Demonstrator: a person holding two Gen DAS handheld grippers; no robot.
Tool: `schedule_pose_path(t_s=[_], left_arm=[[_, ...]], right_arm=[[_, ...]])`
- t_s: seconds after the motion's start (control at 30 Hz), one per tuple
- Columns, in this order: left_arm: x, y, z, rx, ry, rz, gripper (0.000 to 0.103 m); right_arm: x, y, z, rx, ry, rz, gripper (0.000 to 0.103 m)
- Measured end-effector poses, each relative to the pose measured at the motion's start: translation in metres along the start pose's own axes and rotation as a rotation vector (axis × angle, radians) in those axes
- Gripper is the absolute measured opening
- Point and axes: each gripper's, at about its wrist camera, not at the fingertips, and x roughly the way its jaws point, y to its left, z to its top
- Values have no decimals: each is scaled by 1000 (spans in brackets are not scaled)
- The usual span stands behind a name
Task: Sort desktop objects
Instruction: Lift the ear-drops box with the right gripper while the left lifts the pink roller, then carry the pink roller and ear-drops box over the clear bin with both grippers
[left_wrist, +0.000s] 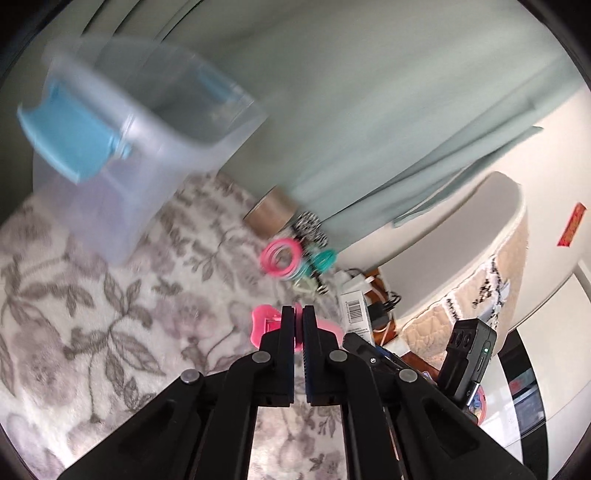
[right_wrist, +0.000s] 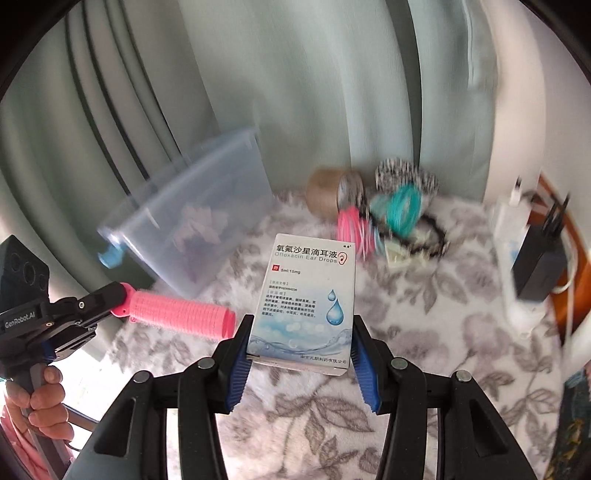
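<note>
Motion blur smears most of the left wrist view. The left gripper (left_wrist: 298, 314) has its jaws nearly together, pinching the end of a pink hair roller (left_wrist: 263, 320) that shows on both sides of the black fingers (left_wrist: 286, 325). Ahead on the flowered blanket (left_wrist: 92, 314), toward its far left, stands the clear storage bin (left_wrist: 147, 147) with a blue latch (left_wrist: 70, 136). Along the far edge, by the green curtain (left_wrist: 369, 110), lie a roll of brown tape (left_wrist: 271, 216), pink coil hair ties (left_wrist: 280, 258) and teal coil ties (left_wrist: 325, 260), close together. The white box (left_wrist: 355, 310) shows at the right, carried by the other tool.

In the right wrist view, the right gripper (right_wrist: 301, 341) is spread moderately wide, its blue pads (right_wrist: 242, 363) clamping the lower sides of the ear drops box (right_wrist: 308, 295), label up, above the middle of the blanket (right_wrist: 424, 332). The other gripper (right_wrist: 110, 297) enters from the left, the roller (right_wrist: 181, 314) sticking out sideways. The bin (right_wrist: 207, 214) sits far left, tilted in the lens, with something pale inside that I cannot identify. Tape (right_wrist: 325, 194), the ties (right_wrist: 351, 229) and a black-and-white item (right_wrist: 402, 173) are bunched at the far edge.

Sorting looks barely begun: two items are lifted, neither is over the bin, and the pile remains.
</note>
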Motion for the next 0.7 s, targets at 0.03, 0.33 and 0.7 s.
schedule_pose_path(t_s=[0.03,0.33,0.7], left_arm=[[-5,-6,4,17,-14,0,3],[-44,-44,41,119,-124,-2,3],[-84,-68,92,203,-251,39,3]], right_arm=[[-10,4,5,-9,-25,2,52],[-70,49,46,-119,-168,23,52],[-82,115,103,-220,-244,91,52]])
